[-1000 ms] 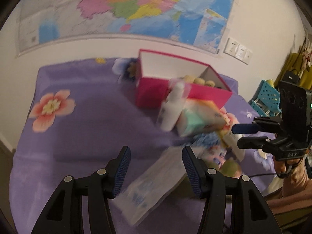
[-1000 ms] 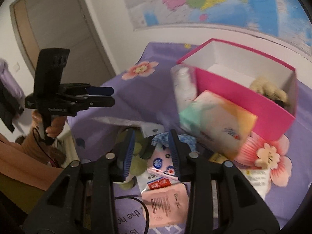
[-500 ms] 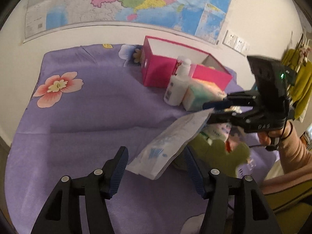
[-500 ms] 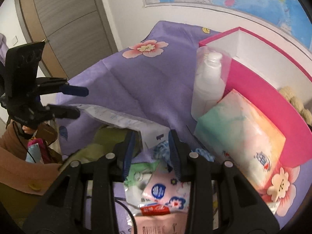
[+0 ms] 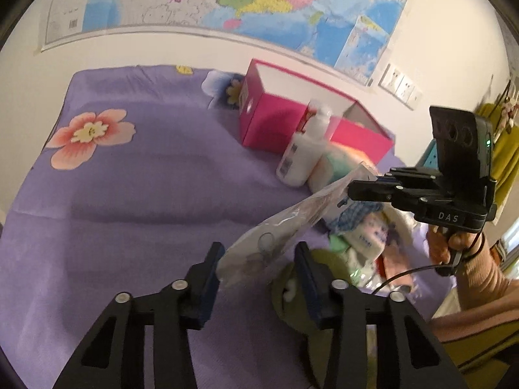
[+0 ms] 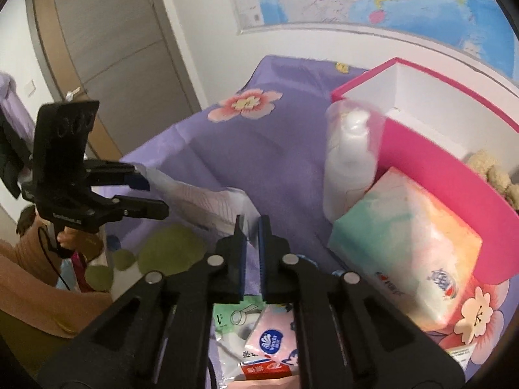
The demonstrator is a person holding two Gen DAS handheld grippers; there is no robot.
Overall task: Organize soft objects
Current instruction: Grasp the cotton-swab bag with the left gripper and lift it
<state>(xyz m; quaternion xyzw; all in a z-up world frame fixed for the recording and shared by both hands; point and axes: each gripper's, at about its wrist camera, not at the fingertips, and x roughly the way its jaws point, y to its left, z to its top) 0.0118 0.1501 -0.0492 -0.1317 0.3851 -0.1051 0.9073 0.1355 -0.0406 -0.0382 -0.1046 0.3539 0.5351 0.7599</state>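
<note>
A clear plastic packet hangs stretched above the purple cloth between my two grippers. My right gripper is shut on its far corner. My left gripper has the packet's near end between its jaws, which are closing. The left pad touches the plastic, but a gap shows at the other pad. A pink box stands open at the back with a beige plush inside.
A white bottle and a pastel tissue pack lean against the box's front. Below the packet lie a green plush and small tissue packets. The purple flowered cloth covers the table.
The right gripper closed on the packet's corner. The packet rose off the cloth, and the left jaws narrowed around its other end.
</note>
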